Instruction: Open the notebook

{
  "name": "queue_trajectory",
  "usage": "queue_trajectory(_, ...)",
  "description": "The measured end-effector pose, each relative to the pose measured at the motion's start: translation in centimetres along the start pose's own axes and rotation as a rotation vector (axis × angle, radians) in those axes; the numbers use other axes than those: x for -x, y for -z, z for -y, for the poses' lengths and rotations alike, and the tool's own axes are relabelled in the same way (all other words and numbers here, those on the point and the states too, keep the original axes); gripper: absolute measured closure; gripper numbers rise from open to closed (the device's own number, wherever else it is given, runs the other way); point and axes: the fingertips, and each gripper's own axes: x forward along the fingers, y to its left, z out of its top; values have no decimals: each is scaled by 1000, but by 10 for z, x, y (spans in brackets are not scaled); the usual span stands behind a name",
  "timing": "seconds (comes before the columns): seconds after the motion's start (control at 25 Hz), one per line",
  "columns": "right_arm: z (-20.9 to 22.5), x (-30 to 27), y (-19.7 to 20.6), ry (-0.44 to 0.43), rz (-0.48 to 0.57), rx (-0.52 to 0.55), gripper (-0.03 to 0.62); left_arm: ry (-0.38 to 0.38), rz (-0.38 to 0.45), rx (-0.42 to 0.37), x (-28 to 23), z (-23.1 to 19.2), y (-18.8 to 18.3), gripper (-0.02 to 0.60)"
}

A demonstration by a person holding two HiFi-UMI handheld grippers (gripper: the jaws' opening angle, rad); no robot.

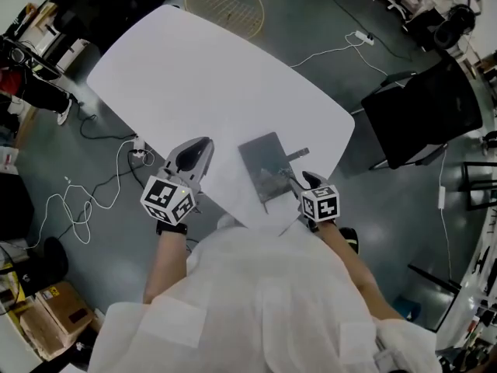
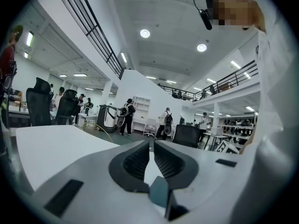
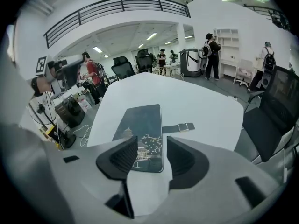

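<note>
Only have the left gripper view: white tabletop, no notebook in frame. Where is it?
Observer: The notebook lies closed on the table, close to the edge nearest the person.
Operator: Right gripper on it?
Observer: No. The right gripper is open. The notebook's near end shows between its jaws, but the pads are not pressing on it.

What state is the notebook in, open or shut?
Shut: the notebook lies flat on the table, cover up, its strap sticking out sideways.
</note>
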Motion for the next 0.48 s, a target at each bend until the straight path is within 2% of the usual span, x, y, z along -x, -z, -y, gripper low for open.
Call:
queue_trajectory(0.28,9,-14,14,-15,-84,-23,437,-21,-6,4,-4,-4,6,551)
queue_trajectory(0.48,13,-17,22,-20,-100,-43,445,-21,-11,2,-6,0,8,551)
